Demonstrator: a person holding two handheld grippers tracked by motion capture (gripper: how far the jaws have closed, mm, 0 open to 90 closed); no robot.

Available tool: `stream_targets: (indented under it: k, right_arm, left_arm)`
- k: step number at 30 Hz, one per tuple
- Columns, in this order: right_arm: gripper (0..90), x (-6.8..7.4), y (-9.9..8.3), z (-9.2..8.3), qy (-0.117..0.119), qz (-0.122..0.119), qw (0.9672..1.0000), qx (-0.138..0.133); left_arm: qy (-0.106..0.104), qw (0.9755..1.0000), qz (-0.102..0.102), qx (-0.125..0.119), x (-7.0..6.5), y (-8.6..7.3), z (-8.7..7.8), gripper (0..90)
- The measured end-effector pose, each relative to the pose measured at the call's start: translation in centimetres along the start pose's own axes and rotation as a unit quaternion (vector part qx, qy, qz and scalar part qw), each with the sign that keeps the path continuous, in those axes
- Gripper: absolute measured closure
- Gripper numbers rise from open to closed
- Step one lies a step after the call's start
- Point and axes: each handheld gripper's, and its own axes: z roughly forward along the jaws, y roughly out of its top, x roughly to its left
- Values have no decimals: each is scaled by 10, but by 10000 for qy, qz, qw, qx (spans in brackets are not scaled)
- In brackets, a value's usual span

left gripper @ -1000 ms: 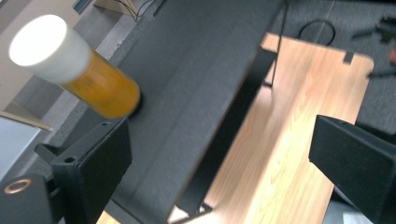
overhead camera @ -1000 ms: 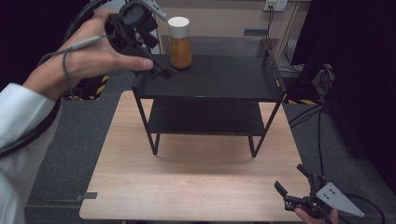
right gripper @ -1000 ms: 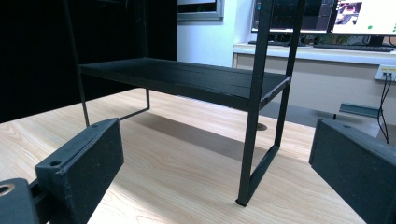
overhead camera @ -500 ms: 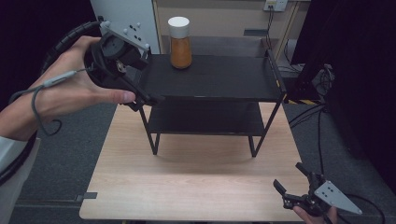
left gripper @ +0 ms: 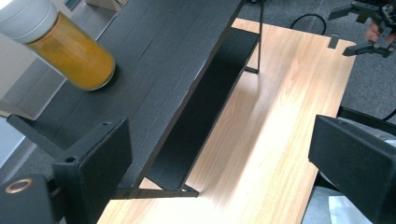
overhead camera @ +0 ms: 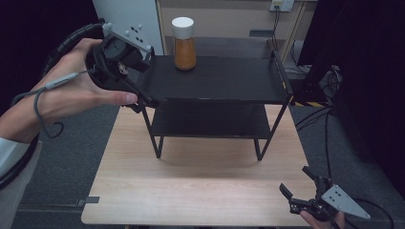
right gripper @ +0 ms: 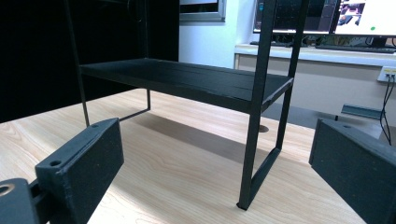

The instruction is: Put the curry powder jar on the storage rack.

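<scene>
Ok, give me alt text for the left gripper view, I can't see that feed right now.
A jar of orange powder with a white lid stands on the top shelf of a black rack, seen from above between the left gripper's open jaws. Beyond lies the wooden table, with the right gripper at its far corner.

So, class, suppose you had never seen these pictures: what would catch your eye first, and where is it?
Probably the jar of orange-yellow powder with a white lid, standing alone at the back of the top board of the black two-tier shelf on the wooden table. Next, the left gripper, held high at the shelf's left end with jaws wide apart. The right gripper sits low at the table's near right corner, also open.
</scene>
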Motion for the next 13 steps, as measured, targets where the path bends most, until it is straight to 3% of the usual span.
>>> stream_targets:
  k: [13]
  right_arm:
    - [30,0,0,0,16,-12,10000,-2]
  left_arm:
    - [52,10000,-5,39,0,0,-1,53]
